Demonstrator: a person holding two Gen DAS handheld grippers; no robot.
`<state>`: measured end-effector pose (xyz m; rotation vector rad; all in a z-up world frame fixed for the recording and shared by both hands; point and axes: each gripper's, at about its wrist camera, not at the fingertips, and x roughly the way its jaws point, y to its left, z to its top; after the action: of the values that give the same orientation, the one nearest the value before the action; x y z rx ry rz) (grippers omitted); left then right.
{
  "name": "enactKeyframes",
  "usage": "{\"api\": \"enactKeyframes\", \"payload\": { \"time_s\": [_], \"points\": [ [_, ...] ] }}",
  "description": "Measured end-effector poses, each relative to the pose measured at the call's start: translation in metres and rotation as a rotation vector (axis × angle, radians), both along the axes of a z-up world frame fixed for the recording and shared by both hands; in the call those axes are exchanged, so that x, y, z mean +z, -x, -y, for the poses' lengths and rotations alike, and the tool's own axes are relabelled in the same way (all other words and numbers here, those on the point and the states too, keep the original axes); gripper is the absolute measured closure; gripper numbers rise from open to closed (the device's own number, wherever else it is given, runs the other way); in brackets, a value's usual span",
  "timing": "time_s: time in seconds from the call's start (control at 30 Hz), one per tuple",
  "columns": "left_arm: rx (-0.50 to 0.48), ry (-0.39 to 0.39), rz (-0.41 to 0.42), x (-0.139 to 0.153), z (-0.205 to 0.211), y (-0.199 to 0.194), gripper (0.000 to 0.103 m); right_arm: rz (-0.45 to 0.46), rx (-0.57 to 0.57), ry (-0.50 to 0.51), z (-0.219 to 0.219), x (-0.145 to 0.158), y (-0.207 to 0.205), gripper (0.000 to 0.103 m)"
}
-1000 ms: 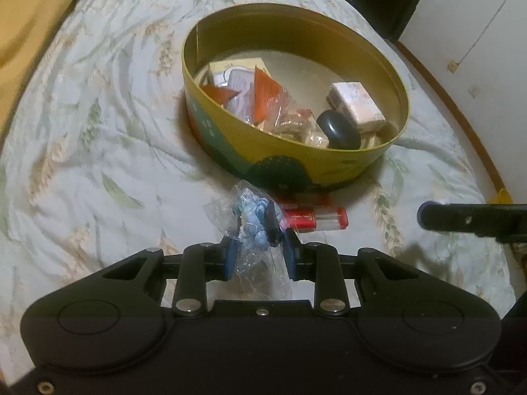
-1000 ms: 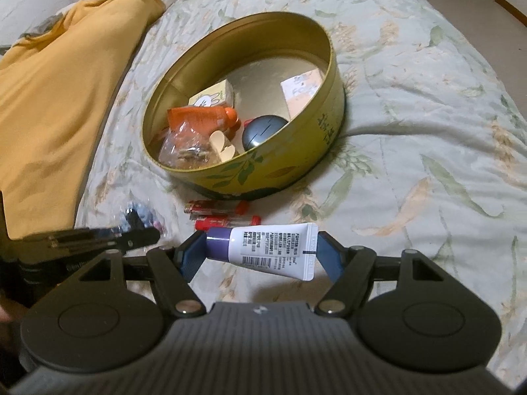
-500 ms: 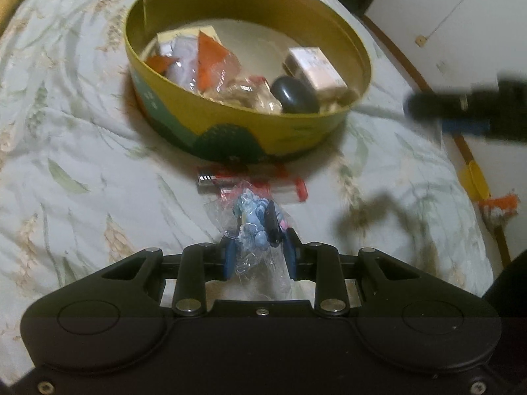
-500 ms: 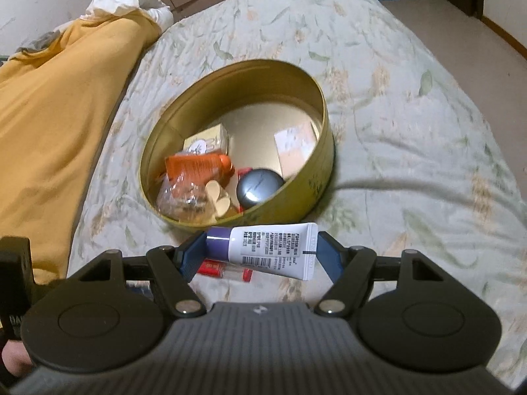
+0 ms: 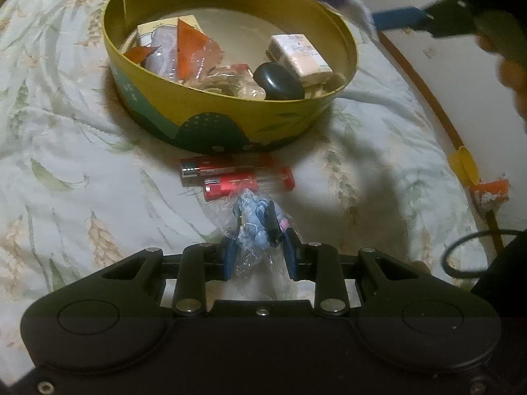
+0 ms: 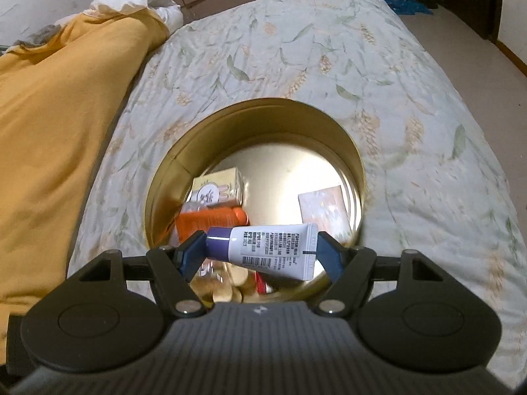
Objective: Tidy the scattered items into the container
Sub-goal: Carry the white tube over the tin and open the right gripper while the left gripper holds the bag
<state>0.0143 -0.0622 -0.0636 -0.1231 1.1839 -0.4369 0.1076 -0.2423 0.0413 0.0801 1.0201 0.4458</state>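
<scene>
A round yellow tin (image 5: 210, 121) stands on the bed and holds several small items. My left gripper (image 5: 260, 256) is shut on a clear plastic bag of blue trinkets (image 5: 258, 222), held just above the quilt in front of the tin. Two red lighters (image 5: 237, 176) lie between the bag and the tin. My right gripper (image 6: 260, 251) is shut on a white tube with a purple cap (image 6: 266, 250), held crosswise above the tin (image 6: 257, 121). It also shows blurred at the top of the left wrist view (image 5: 398, 16).
A floral quilt (image 6: 313, 49) covers the bed. A yellow blanket (image 6: 56, 115) lies along the left side. The bed edge, floor and white wall (image 5: 438, 75) are to the right of the tin. A black cable (image 5: 467, 256) loops at lower right.
My right gripper has risen and moved forward with the tube from the quilt to over the tin. My left gripper has lifted the bag slightly and shifted relative to the tin.
</scene>
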Motion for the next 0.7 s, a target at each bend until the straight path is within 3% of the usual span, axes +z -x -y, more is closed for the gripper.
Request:
{"api": "enactKeyframes", "payload": {
  "time_s": [0.13,0.27,0.53,0.7],
  "points": [
    [-0.011,0.014,0.002,0.002,0.0,0.0,0.076,-0.002,-0.021,0.013,-0.013,-0.005,-0.014,0.028],
    [-0.011,0.017,-0.001,0.002,-0.002,-0.001,0.076,0.029,-0.059,0.024,-0.019,-0.006,-0.02,0.007],
    [0.004,0.012,0.003,0.004,-0.005,-0.003,0.076,0.005,-0.043,0.016,-0.012,-0.01,0.002,0.002],
    [0.062,0.006,0.008,0.008,-0.019,-0.008,0.076,-0.028,-0.048,-0.016,-0.005,-0.017,0.022,0.001]
  ]
}}
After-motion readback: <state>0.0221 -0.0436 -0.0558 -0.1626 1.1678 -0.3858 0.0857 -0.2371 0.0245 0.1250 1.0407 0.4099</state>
